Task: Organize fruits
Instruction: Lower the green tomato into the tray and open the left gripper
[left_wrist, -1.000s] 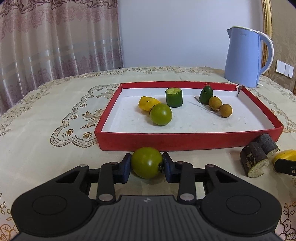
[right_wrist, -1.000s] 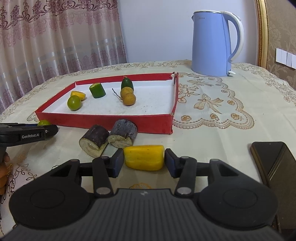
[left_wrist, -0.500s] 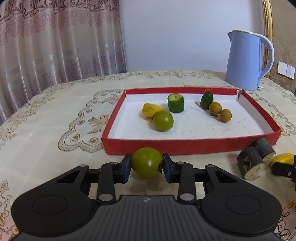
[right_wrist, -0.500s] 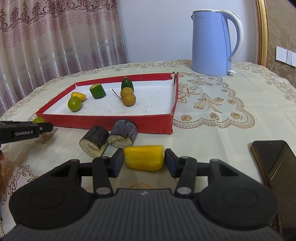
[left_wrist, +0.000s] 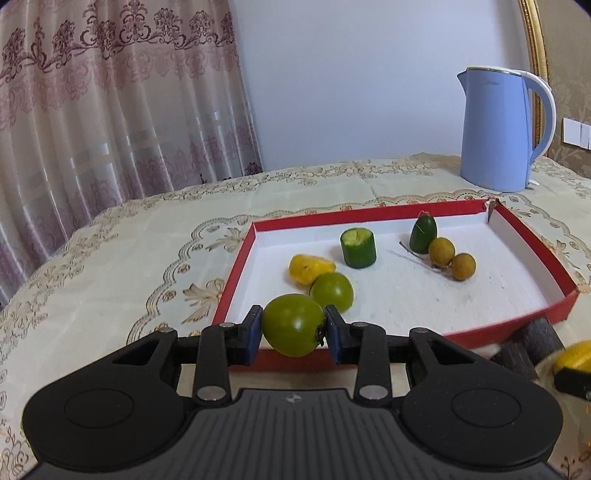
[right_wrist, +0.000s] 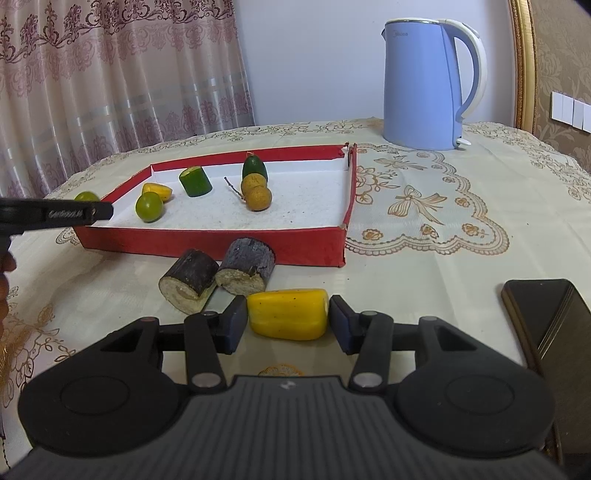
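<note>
Holding a round green fruit (left_wrist: 293, 324) over the near wall of the red cardboard tray (left_wrist: 532, 236), the left gripper (left_wrist: 293, 332) is clamped tight; the right gripper (right_wrist: 287, 321) brackets a yellow fruit chunk (right_wrist: 288, 313) on the table (right_wrist: 443, 229), grip unclear.

The blue kettle (right_wrist: 424, 85) carries a small brand mark just below its lid rim, on the side away from the handle; it appears to read "Midea". The left hand-held gripper (right_wrist: 55, 214), left of the kettle, bears white lettering, too blurred to read.
</note>
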